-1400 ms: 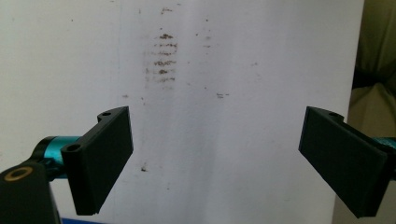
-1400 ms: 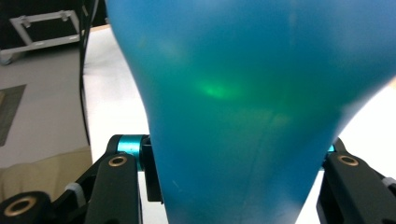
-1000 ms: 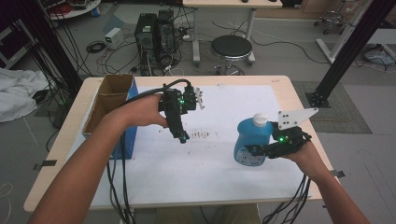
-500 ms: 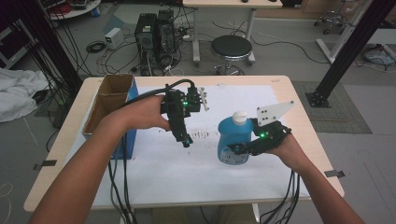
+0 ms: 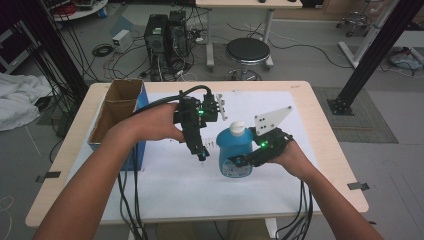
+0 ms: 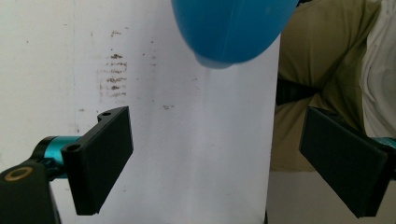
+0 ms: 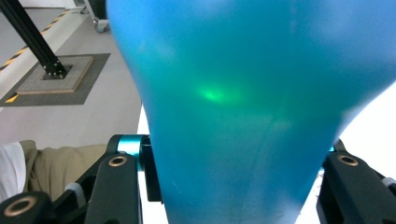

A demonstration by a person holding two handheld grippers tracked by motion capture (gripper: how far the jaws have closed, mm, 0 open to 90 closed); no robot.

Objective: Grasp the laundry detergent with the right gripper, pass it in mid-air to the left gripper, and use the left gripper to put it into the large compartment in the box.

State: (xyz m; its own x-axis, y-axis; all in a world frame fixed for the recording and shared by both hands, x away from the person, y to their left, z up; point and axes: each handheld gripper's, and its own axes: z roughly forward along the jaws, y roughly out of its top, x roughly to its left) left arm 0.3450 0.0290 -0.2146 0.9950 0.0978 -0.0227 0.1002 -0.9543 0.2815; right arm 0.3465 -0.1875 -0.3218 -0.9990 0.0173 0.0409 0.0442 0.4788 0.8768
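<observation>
Six items, listed largest to smallest.

1. Tabletop (image 5: 320, 125): pale wood, with a white sheet (image 5: 175, 185) spread over its middle.
2. Cardboard box (image 5: 117, 107): open-topped, blue-sided, at the left edge of the tabletop, well apart from the work.
3. Blue bottle (image 5: 234, 152): white cap, upright, near the middle of the sheet. Changed: a second ago it stood toward the right side of the sheet; it has since been carried leftward, toward the other hand. Judged meaning: the bottle is being brought within reach of the free hand-held gripper, probably for a hand-over or for work at the cap.
4. Right hand-held gripper (image 5: 242, 161): clamped across the lower body of the bottle, one jaw on either flank, as the right gripper view (image 7: 243, 116) shows; it has travelled left with its load.
5. Left hand-held gripper (image 5: 201, 154): pointing down, jaws spread wide with nothing between them; bare sheet lies beneath in the left gripper view (image 6: 201, 154). Position little altered. The bottle stands just beside it, to its right, not touching; its rounded blue side hangs at the top of that view (image 6: 233, 28), beyond the jaw tips.
6. Smudged marks (image 6: 114, 77) on the sheet, near the left jaw.
</observation>
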